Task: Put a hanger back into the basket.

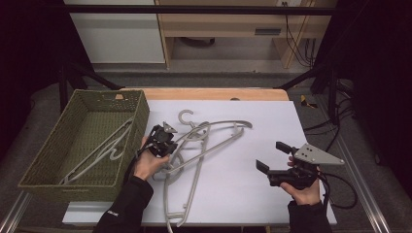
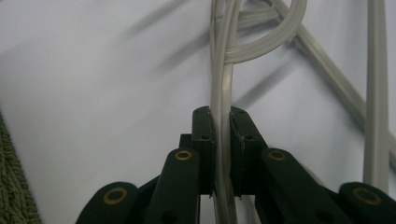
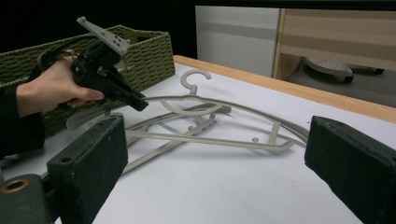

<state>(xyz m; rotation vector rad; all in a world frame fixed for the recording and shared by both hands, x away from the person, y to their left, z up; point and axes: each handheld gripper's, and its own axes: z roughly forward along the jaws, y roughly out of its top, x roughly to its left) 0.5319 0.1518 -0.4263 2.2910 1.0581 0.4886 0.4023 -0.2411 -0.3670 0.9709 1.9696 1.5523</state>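
On the white table top (image 1: 252,145), a tangle of grey plastic hangers (image 1: 214,133) lies just right of the green woven basket (image 1: 53,170), which already holds one hanger (image 1: 104,148), so the job, judged as loading hangers into the basket, looks begun but mostly left to do. The left gripper (image 1: 163,141) is clamped on a thin hanger bar (image 2: 223,140) at the tangle's left edge, while the right gripper (image 1: 274,158) hangs well apart over bare table with its jaws spread wide and nothing between them. How many hangers are interlocked is hard to count, perhaps two or three, and the lowest one runs off the table's near edge.
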